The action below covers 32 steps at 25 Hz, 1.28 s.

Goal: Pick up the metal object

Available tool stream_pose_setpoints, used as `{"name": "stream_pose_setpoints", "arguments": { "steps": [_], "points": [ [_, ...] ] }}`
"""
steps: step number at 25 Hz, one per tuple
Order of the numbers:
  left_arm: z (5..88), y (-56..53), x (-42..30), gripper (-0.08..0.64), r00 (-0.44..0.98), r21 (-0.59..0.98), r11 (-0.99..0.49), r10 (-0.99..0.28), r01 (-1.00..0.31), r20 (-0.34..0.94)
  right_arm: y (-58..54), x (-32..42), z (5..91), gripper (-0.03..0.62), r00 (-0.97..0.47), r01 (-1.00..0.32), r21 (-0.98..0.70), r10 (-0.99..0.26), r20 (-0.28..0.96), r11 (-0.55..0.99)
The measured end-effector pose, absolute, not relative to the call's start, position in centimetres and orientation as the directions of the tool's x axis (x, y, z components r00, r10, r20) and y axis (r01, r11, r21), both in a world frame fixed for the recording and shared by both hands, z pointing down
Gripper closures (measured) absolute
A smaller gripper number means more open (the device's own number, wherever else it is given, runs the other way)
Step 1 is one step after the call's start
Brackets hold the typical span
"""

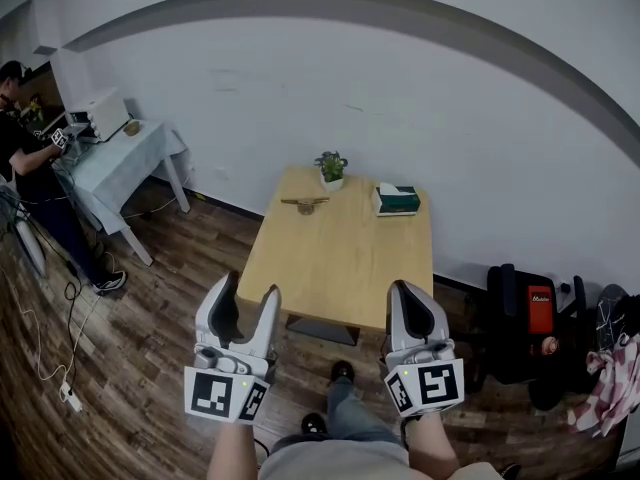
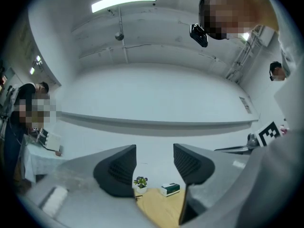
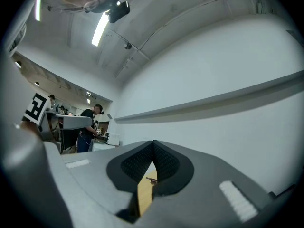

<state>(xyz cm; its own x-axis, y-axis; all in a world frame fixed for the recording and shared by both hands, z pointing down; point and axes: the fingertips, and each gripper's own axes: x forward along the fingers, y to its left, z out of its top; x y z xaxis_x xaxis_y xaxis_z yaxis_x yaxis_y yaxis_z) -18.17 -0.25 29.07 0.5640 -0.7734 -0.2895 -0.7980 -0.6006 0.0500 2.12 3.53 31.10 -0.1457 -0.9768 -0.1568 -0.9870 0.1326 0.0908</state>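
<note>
White-shelled left tool (image 1: pixel 248 293) hangs low in front of the person, over the wooden floor (image 1: pixel 150 348) and short of the near edge of the surface (image 1: pixel 340 258). Its jaws are spread. In the left gripper view the two black ribbed pads (image 2: pixel 116 167) stand apart, with nothing between them but the far end of the surface. The right tool (image 1: pixel 408 293) hangs level with it on the other side, with its jaws pressed together and empty.

Ahead of both tools, the metal object (image 1: pixel 305 204) lies flat on the surface near the far edge, left of the centre line. It is just beside a small plant pot (image 1: pixel 331 171) and well apart from a green tissue box (image 1: pixel 396 200) to its right. Its long axis runs across the surface from side to side, roughly square to the line of approach. In the right gripper view it shows as a thin sliver (image 3: pixel 151 180) through the slit below the closed pads.

Judgement: the object lies forward and slightly right of the left tool, and forward and well left of the right tool. The left tool is nearer and already spread. A straight forward reach, with the jaws set to close across the narrow width of the object, appears to suit. Nearly the full depth of the surface has yet to be crossed.
</note>
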Motion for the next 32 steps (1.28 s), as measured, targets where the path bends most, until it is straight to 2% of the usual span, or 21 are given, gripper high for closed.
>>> {"name": "stream_pose_setpoints", "arguments": {
  "steps": [6,10,17,32],
  "points": [
    [28.9,-2.6,-18.0,0.310,0.551,0.100,-0.601,-0.777,-0.793,-0.305,0.7,2.4,30.8,0.591,-0.168,-0.983,0.097,-0.972,-0.165,0.154],
    [29.2,-5.2,-17.4,0.334,0.538,0.080,-0.578,-0.795,-0.812,-0.280,-2.1,3.0,30.7,0.591,-0.181,-0.982,0.094,-0.969,-0.167,0.167],
    [29.5,-10.9,-15.8,0.310,0.497,0.075,-0.529,-0.830,-0.845,-0.252,-7.9,4.8,30.0,0.591,-0.210,-0.976,0.097,-0.962,-0.177,0.196],
    [30.8,-20.9,-11.5,0.310,0.419,0.087,-0.443,-0.884,-0.892,-0.207,-19.1,9.5,30.1,0.591,-0.278,-0.960,0.088,-0.945,-0.171,0.266]
  ]
}}
